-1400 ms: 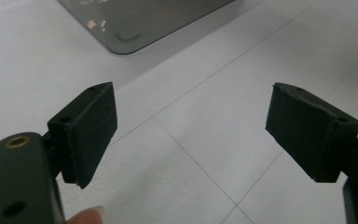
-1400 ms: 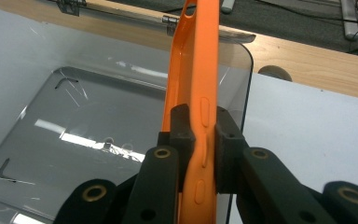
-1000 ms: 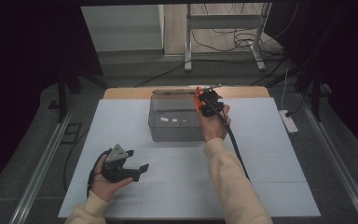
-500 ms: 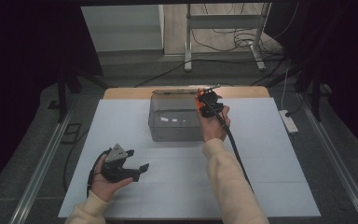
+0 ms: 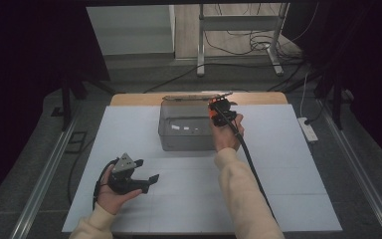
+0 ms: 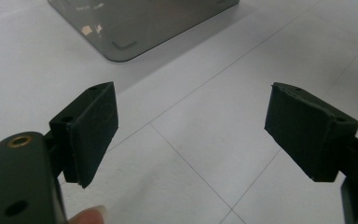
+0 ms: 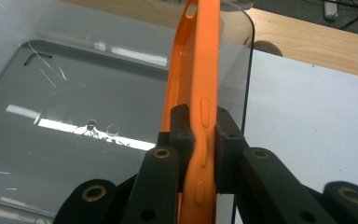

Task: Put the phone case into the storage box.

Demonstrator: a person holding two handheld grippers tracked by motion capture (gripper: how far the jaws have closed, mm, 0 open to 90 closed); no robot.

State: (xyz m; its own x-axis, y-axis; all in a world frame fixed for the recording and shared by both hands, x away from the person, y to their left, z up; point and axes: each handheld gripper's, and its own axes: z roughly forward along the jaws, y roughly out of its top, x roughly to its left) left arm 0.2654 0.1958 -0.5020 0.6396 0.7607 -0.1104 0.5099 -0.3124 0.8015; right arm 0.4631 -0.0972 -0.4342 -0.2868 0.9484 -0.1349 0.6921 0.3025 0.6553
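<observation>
The right gripper point(image 7: 200, 140) is clamped on a thin orange silicone phone case point(image 7: 196, 84), held on edge over the right rim of a clear, smoky-grey plastic box point(image 5: 186, 130) that sits at the far middle of the white table point(image 5: 288, 164). The left gripper point(image 5: 144, 172) rests nearer the person than the box and to its left, jaws spread wide apart with nothing between them above the bare tabletop.

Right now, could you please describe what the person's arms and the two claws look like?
Both arms wear cream sleeves. The left claw is black with a grey three-cornered plate on top; its pads are flat black blocks. The right claw is black too, brass-ringed holes along its arms, and trails a black cable.
</observation>
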